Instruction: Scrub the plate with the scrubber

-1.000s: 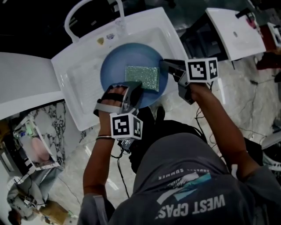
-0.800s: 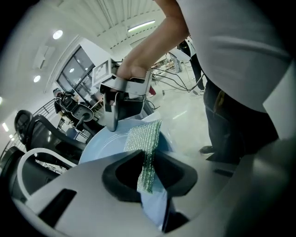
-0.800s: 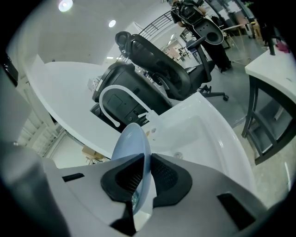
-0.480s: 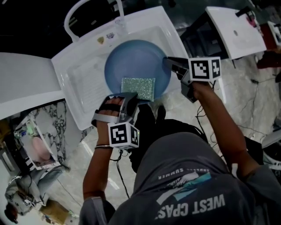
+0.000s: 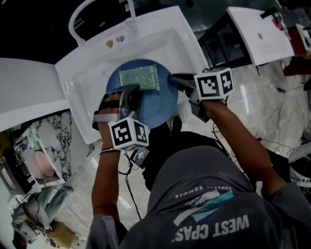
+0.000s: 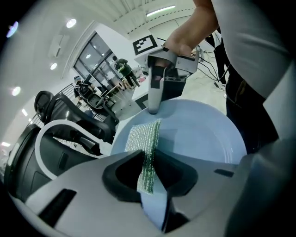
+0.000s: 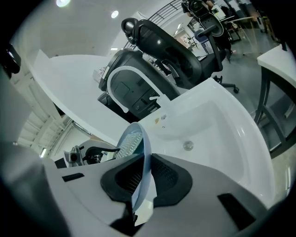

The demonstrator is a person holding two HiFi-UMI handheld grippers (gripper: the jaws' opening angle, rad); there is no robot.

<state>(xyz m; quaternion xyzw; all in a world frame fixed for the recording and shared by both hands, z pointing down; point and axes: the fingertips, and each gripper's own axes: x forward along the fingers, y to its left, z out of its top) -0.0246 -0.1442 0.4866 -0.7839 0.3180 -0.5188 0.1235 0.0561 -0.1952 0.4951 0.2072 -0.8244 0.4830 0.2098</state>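
A round blue plate (image 5: 154, 104) is held above the white sink basin (image 5: 87, 78). On its far part lies a green glittery scrubber (image 5: 140, 77), flat on the plate's face. My left gripper (image 5: 131, 90) reaches in from the near side and is shut on the scrubber's near edge (image 6: 147, 162), which is pressed against the plate (image 6: 203, 134). At the plate's right rim, my right gripper (image 5: 173, 78) is shut on the plate's edge (image 7: 141, 162), and the scrubber (image 7: 131, 141) shows behind that rim.
A curved white faucet (image 5: 82, 12) arches over the sink's far edge, and the drain (image 7: 188, 145) sits in the basin. A white counter (image 5: 24, 87) runs left. A second white sink (image 5: 262, 34) stands at the far right. A black office chair (image 7: 166, 41) stands beyond.
The left gripper has pushed the scrubber from the plate's near side to its far side. The plate and the right gripper have shifted a little left.
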